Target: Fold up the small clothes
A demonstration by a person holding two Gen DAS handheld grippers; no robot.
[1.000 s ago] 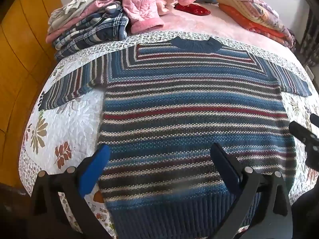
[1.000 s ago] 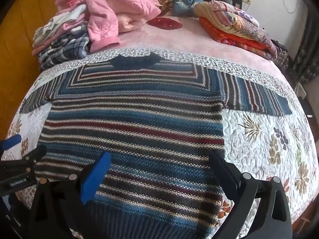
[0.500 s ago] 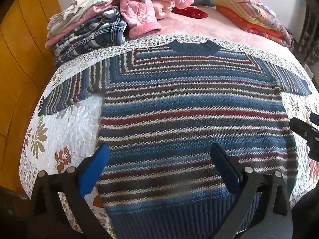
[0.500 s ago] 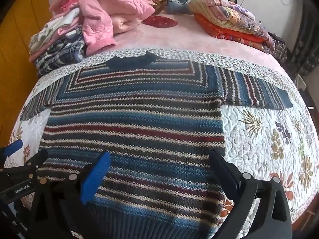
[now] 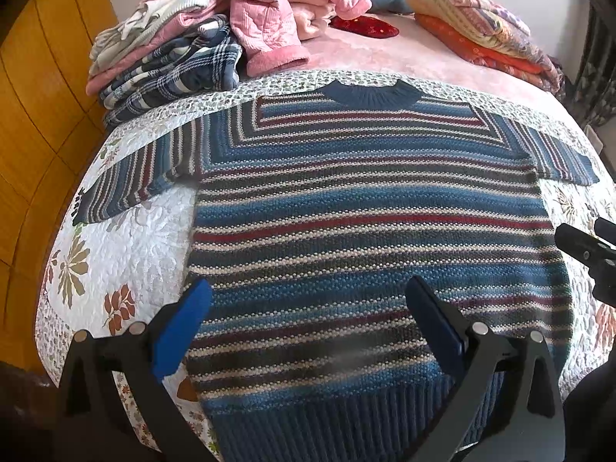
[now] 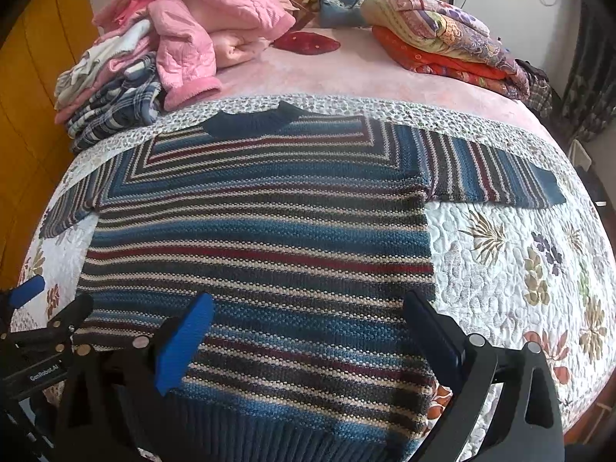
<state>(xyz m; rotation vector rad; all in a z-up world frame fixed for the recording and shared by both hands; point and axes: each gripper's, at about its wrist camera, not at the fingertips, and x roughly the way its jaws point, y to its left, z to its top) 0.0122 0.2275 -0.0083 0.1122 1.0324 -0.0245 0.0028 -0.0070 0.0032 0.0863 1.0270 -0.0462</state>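
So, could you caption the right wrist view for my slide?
Open right gripper above a striped sweater spread flat on a floral quilt.

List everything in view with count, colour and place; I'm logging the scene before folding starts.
striped sweater: 1, blue, red, cream; flat on the quilt, sleeves out
floral quilt: 1, white; under the sweater
clothes pile: 1, pink, plaid, grey; far left
folded blankets: 1 stack, orange, purple; far right
red cushion: 1; far centre
blue pillow: 1; by the headboard
left gripper: open, above the hem
right gripper: open, above the hem
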